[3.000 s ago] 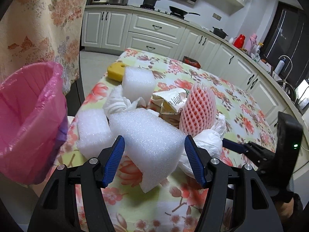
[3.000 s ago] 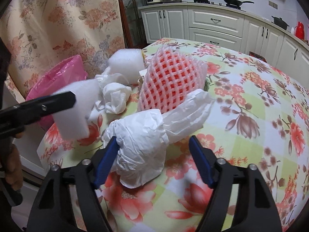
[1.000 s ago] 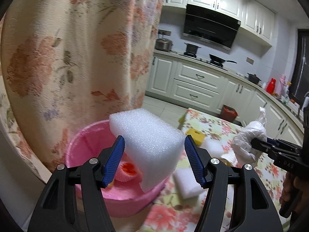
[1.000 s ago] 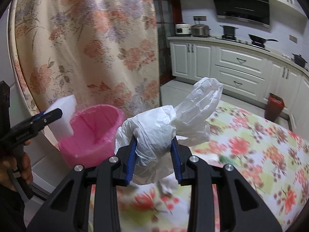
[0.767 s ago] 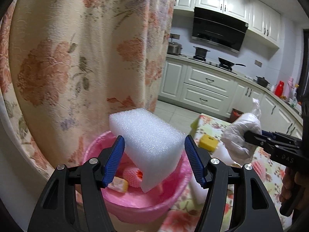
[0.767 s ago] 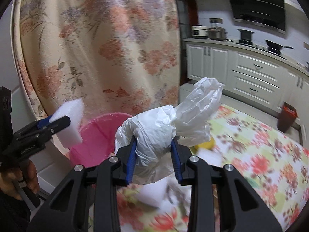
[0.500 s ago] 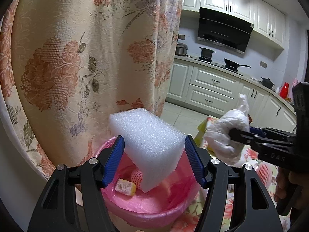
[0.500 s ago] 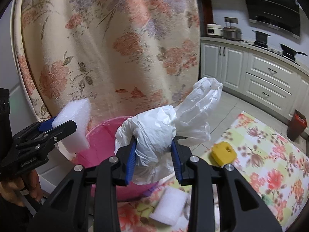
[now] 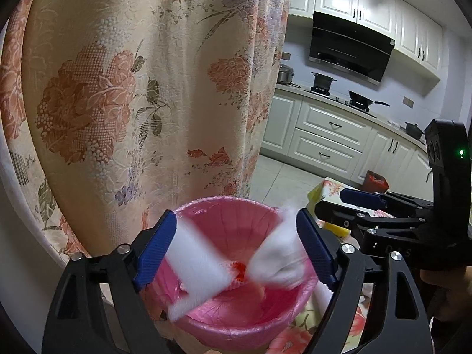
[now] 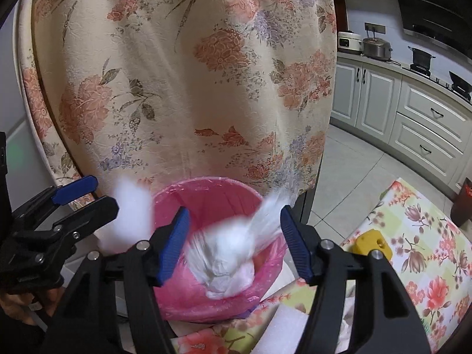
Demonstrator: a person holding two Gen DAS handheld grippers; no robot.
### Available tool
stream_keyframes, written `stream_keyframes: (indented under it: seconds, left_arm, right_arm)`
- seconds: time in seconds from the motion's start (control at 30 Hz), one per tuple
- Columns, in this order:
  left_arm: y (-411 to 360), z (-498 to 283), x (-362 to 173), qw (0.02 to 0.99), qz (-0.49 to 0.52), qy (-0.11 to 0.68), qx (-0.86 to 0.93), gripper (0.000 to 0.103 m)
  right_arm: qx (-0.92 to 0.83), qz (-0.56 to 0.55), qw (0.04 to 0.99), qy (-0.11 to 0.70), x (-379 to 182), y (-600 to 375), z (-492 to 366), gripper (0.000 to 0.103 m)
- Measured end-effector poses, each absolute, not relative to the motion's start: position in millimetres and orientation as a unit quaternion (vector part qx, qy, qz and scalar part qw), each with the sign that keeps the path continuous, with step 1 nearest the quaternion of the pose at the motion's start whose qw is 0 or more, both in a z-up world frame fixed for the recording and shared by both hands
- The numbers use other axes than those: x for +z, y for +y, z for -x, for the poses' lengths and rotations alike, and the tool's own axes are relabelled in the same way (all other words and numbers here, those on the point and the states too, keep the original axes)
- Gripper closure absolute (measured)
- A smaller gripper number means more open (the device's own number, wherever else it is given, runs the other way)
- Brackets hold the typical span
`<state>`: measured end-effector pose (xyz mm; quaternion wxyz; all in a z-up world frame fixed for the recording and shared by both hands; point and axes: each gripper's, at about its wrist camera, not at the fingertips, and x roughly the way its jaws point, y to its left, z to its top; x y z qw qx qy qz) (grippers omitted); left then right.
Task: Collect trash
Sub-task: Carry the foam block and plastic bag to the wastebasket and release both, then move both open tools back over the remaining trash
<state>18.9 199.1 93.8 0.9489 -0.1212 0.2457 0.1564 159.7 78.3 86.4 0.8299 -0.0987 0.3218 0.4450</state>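
Both grippers hang over a pink-lined bin (image 9: pixel 227 209) (image 10: pixel 206 188). My left gripper (image 9: pixel 236 253) is open; a white foam block (image 9: pixel 197 268), blurred, drops from it into the bin. My right gripper (image 10: pixel 234 244) is open; a crumpled white plastic bag (image 10: pixel 230 253), blurred, falls from it into the bin. The bag shows in the left wrist view (image 9: pixel 280 259), the foam in the right wrist view (image 10: pixel 129 218). Red net trash (image 9: pixel 239 268) lies in the bin.
A floral curtain (image 9: pixel 132 88) hangs right behind the bin. The floral-cloth table (image 10: pixel 427 265) lies to the right with a yellow sponge (image 10: pixel 373 243) and white foam pieces (image 10: pixel 292 321). Kitchen cabinets (image 9: pixel 327 135) stand behind.
Both grippers have opened over the bin. The foam block has left the left gripper and the plastic bag has left the right gripper; both are falling.
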Motion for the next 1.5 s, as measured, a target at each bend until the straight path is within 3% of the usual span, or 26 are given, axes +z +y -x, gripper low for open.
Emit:
stream_keyframes:
  seconds: [0.57, 1.5]
  left_arm:
    - [178.8, -20.8, 97.3, 0.951, 0.107, 0.253, 0.14, 0.022]
    - [40.9, -60.2, 76.6, 0.95, 0.049, 0.302, 0.056, 0.022]
  right_arm:
    - [0.359, 0.061, 0.876, 0.316, 85.0, -12.3, -167.2, 0.034]
    - [0.207, -0.013, 0.915, 0.346, 37.7, -216.8, -143.5, 0.028]
